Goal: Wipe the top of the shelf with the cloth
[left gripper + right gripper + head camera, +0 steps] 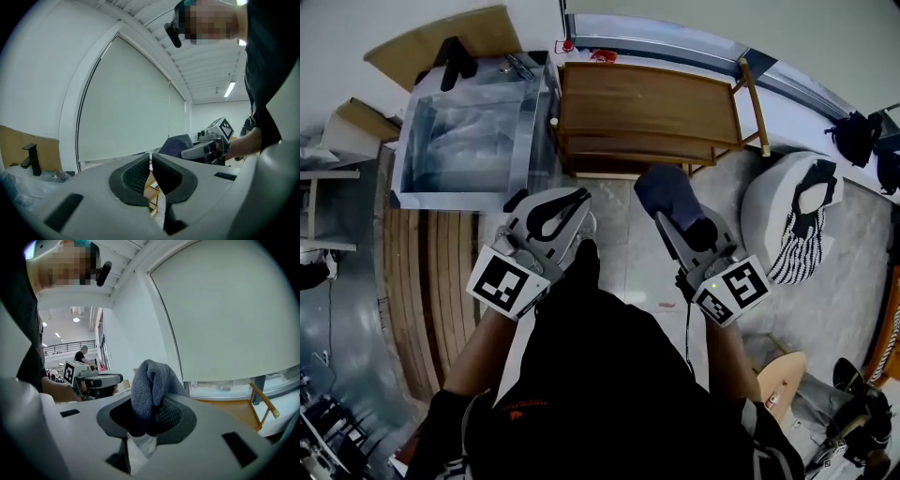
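The head camera looked steeply down from above, with the shelf (647, 103) at 12 o'clock. The camera on the left gripper (548, 214) sat very close behind its jaws and faced upward to the window blind (126, 103); the right gripper (202, 149) showed at 3 o'clock. The right gripper camera faced upward likewise, with the left gripper at 9 o'clock and the shelf at 4 o'clock.

Bright, even daylight thru the big window blind (225, 315), plus ceiling strip lights (229, 89) further back; no hard shadows. Head view's dimmer: floor (623, 244) pale, dark clothing at the bottom nearly black, no detail. All 3 views fisheye, edges bent, corners black. Weave of the cloth (147, 385) sharp; far background soft.
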The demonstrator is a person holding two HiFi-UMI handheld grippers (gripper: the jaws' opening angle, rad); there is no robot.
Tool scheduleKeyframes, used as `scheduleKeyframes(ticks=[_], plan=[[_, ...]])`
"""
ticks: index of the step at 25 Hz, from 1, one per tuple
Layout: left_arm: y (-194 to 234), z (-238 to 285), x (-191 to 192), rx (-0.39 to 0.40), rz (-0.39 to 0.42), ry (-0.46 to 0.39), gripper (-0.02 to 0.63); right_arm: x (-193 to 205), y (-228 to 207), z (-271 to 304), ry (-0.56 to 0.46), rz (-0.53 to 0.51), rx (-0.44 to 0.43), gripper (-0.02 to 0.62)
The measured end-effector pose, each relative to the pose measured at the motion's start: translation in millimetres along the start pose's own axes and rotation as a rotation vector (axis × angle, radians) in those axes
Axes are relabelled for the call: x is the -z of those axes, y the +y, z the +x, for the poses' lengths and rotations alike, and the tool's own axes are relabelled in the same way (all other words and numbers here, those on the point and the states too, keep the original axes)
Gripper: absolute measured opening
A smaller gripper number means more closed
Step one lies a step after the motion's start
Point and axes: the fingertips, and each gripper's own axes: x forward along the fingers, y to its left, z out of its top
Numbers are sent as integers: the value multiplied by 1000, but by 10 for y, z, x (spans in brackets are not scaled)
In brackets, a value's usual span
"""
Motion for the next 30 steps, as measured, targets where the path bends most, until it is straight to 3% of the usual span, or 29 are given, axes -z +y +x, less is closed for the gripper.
scheduleKeyframes(ticks=[17, 30], plan=[[1650, 875, -121, 45, -33, 22, 31, -440, -1070, 1504, 82, 28, 67, 103], [2289, 1240, -26, 27, -70, 35, 31, -502, -1620, 1972, 115, 25, 93, 103]])
